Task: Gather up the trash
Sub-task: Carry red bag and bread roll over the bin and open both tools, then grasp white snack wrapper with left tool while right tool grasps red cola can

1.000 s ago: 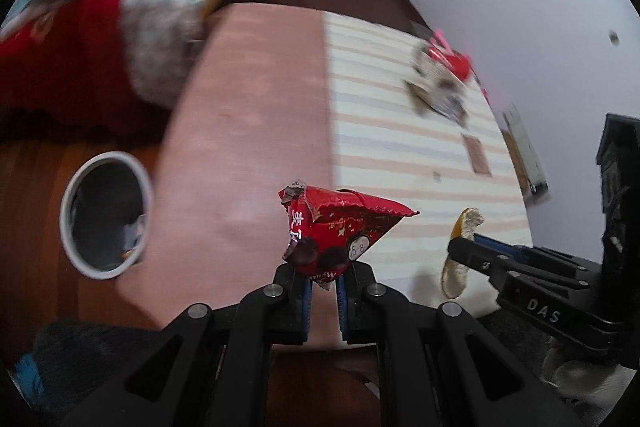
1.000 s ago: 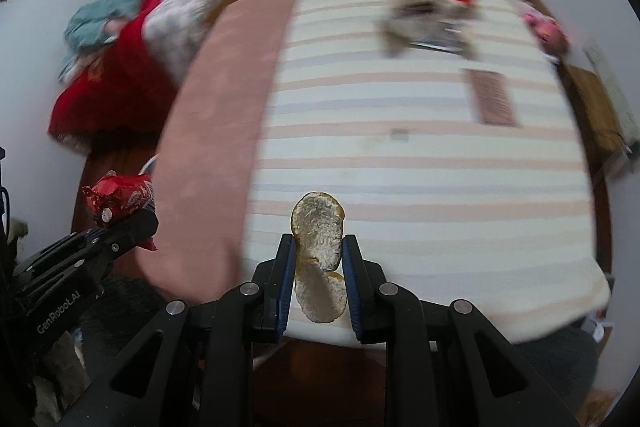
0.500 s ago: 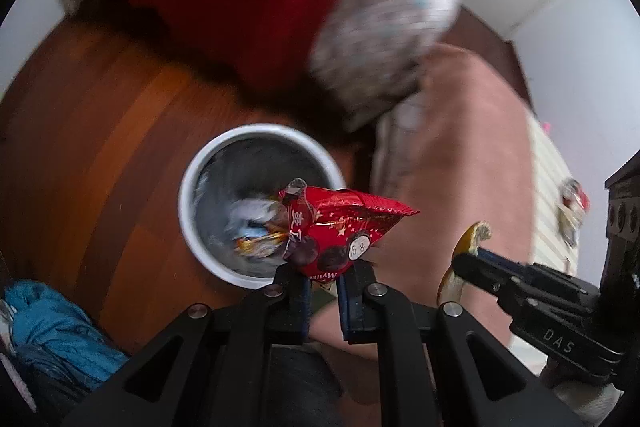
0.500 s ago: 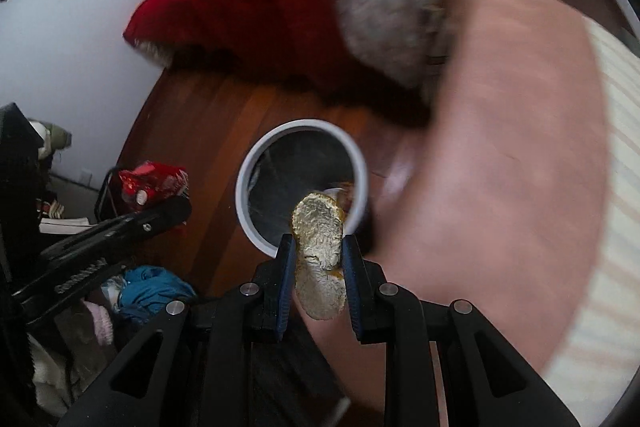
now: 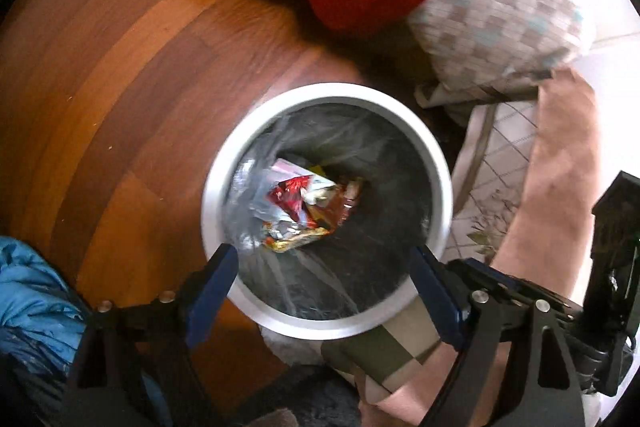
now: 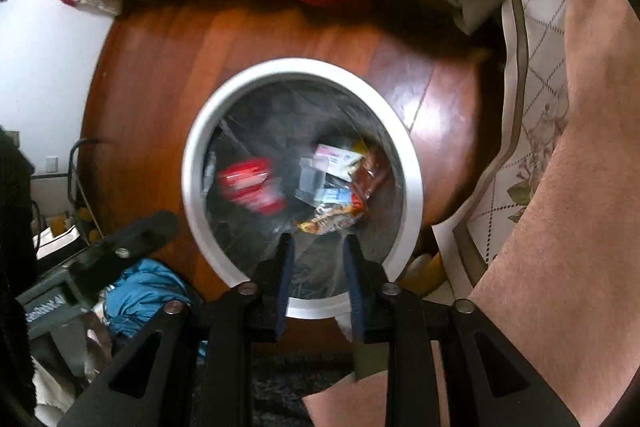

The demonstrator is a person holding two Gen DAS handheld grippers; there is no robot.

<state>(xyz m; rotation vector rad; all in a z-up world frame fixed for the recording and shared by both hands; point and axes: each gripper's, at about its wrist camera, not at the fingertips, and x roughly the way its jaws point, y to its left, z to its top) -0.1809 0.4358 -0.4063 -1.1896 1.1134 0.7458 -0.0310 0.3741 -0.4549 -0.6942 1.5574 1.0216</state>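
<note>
We look down at the wooden floor [image 5: 120,75], where the white bin [image 5: 224,163] stands; its lower rim is cut off by our fingers, and the wrappers [image 5: 300,211] inside blur together. A red wrapper [image 6: 250,187], smeared by motion, lies within the bin. Our left hand-held gripper [image 5: 324,263], which clamped it a second ago, is opening wide with nothing between. Our right hand-held gripper [image 6: 318,247] is also opening, empty; the chip it held has gone from sight.

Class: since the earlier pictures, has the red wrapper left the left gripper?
Yes. The red wrapper has dropped from the opening left gripper into the white bin.
</note>
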